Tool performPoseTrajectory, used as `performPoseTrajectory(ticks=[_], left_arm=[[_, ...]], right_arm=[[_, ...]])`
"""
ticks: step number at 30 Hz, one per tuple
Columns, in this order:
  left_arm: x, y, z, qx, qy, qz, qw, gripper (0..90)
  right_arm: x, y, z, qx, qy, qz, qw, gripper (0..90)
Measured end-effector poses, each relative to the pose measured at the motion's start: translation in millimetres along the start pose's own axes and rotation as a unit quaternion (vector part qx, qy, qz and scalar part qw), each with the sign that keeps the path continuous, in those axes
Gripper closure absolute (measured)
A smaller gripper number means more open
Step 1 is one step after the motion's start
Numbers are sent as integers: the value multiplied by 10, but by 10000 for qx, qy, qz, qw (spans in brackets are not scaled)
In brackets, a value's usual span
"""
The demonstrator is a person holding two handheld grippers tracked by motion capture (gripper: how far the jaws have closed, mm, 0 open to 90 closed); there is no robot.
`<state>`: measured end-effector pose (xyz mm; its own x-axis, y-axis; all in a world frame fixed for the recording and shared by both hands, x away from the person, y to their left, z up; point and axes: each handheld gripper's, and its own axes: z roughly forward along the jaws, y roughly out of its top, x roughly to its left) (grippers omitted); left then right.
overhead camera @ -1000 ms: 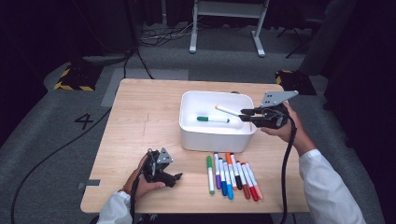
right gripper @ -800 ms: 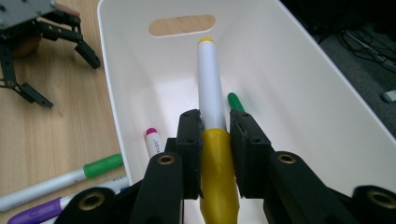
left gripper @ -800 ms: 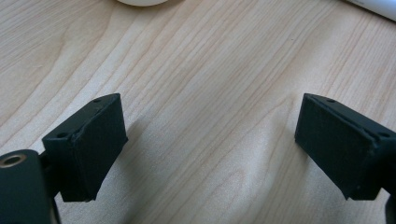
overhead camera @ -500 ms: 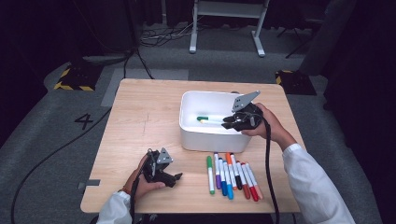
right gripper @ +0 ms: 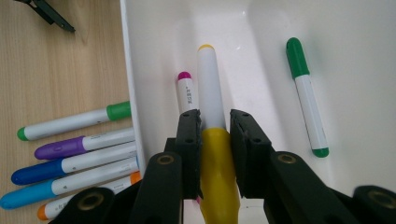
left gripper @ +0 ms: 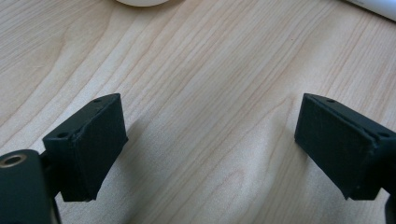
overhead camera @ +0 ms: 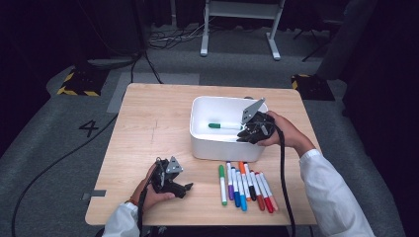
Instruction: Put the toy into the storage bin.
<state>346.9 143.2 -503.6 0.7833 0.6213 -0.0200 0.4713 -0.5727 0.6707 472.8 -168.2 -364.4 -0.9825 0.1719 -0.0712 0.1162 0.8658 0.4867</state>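
My right gripper (right gripper: 215, 123) is shut on a yellow-capped white marker (right gripper: 211, 88), gripped near the cap and angled down inside the white bin (right gripper: 130, 70). A green marker (right gripper: 306, 93) and a magenta-tipped marker (right gripper: 187, 93) lie on the bin floor. From above, the right gripper (overhead camera: 245, 134) hangs over the right side of the bin (overhead camera: 217, 148), close to the green marker (overhead camera: 225, 126). My left gripper (overhead camera: 185, 189) rests at the table's front left, and its jaws (left gripper: 210, 140) stand open over bare wood.
A row of several coloured markers (overhead camera: 244, 185) lies in front of the bin, also seen to the left of the bin wall in the right gripper view as coloured markers (right gripper: 74, 154). The wooden table (overhead camera: 148, 128) has free room on its left half. Dark floor and cables surround it.
The right hand has carried the yellow marker left and down, from beyond the bin's right edge into the bin. The left hand has stayed put.
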Motion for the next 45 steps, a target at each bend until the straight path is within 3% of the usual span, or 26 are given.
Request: performPoseTrajectory(ticks=[4,9,14,20,23,27,32,34,37,39,43,45], left_arm=[[1,0,1,0,-7,0,10000,92],[-2,0,0,5,-30,37,10000,92],[-1,1,0,5,-40,44,10000,92],[-2,1,1,2,-40,36,10000,91],[-2,1,1,3,-40,37,10000,91],[-1,1,1,4,-41,42,10000,91],[-2,1,1,5,-38,41,10000,91],[-2,1,1,5,-38,42,10000,91],[-4,1,1,4,-34,26,10000,91],[-4,1,1,3,-34,26,10000,91],[-7,0,-1,8,-18,17,10000,91],[-7,0,-1,7,-18,16,10000,91]], right_arm=[[-7,-13,13,65,-21,31,10000,745],[-12,-46,-29,-125,-243,136,9995,671],[-21,-121,-108,-437,-468,389,9972,580],[38,-243,-331,-896,-931,661,9894,466],[100,-331,-500,-1080,-1117,586,9861,422],[168,-477,-703,-1267,-1508,752,9775,322],[274,-700,-877,-1564,-1783,1028,9660,289],[333,-793,-908,-1611,-1943,1173,9605,283],[441,-949,-912,-1656,-2011,1312,9565,283],[516,-1045,-900,-1609,-2075,1321,9558,283],[669,-1238,-852,-1698,-2133,1460,9510,283],[756,-1327,-788,-1668,-2131,1490,9511,283]])
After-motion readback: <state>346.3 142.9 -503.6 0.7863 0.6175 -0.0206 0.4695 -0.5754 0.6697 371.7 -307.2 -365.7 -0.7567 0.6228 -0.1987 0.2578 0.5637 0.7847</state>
